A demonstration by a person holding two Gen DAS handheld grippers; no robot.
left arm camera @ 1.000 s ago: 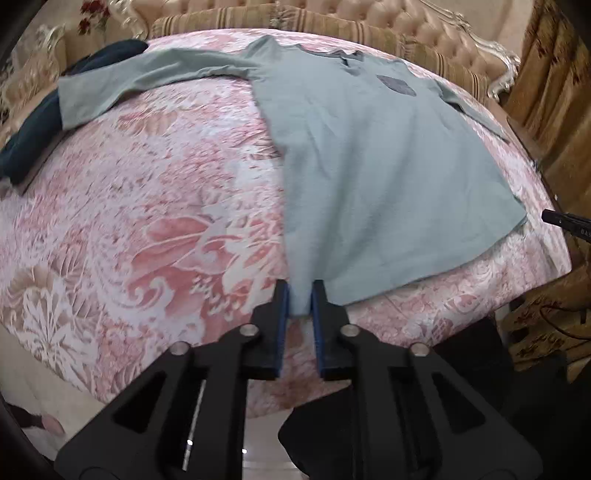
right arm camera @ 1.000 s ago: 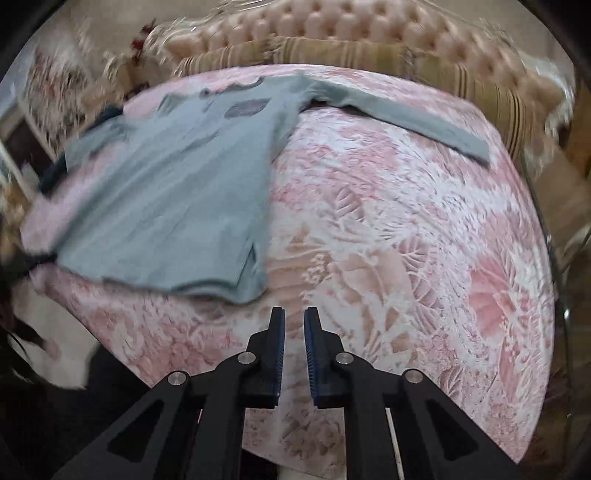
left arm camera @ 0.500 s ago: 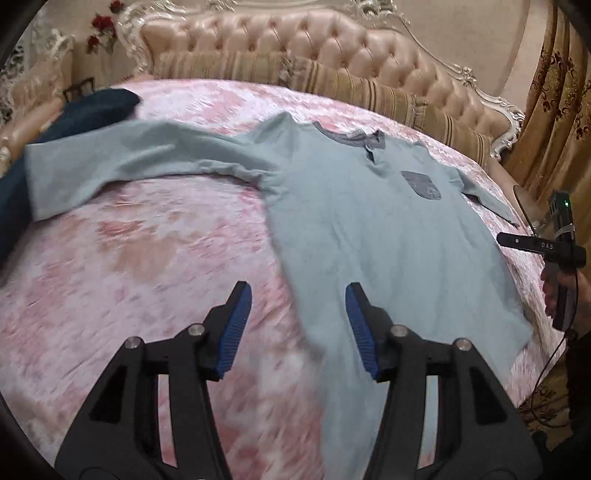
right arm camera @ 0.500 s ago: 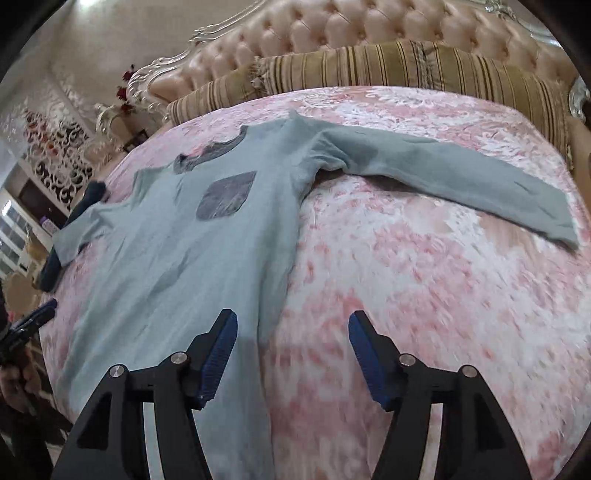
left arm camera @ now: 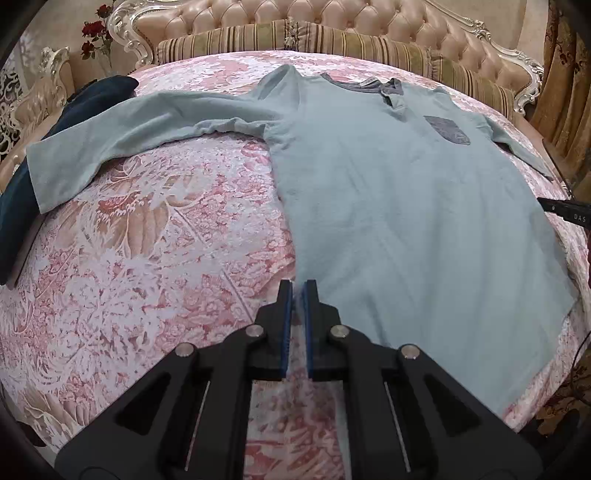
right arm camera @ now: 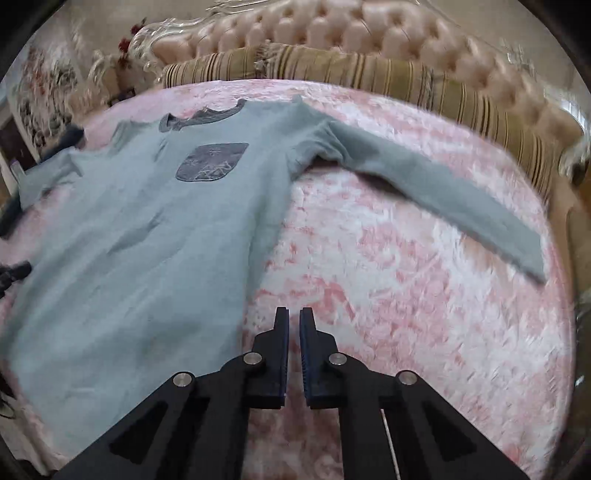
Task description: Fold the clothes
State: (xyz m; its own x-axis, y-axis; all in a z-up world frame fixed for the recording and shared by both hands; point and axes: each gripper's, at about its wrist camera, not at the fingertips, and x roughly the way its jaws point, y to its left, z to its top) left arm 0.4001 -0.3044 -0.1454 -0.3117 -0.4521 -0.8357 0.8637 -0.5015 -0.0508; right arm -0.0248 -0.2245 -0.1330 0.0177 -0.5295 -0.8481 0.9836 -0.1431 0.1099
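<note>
Nearest in the left wrist view, the left gripper has its blue-padded fingers drawn close together, a narrow gap between them, at the near left edge of the shirt; whether cloth is pinched in that gap cannot be told. In the right wrist view, the right gripper also has its fingers nearly together with nothing between them, over bare bedspread just right of the shirt's side edge.

The pale blue-grey long-sleeved shirt lies flat and face up on the pink floral bedspread, collar far, hem near, both sleeves spread outward. Its grey chest pocket shows in both views.

Only the left view shows a dark navy garment by the bed's far left edge, partly under the sleeve end; the right view gives only a dark smear there. The right view is blurred throughout.

Farthest, striped pillows line a tufted headboard.
</note>
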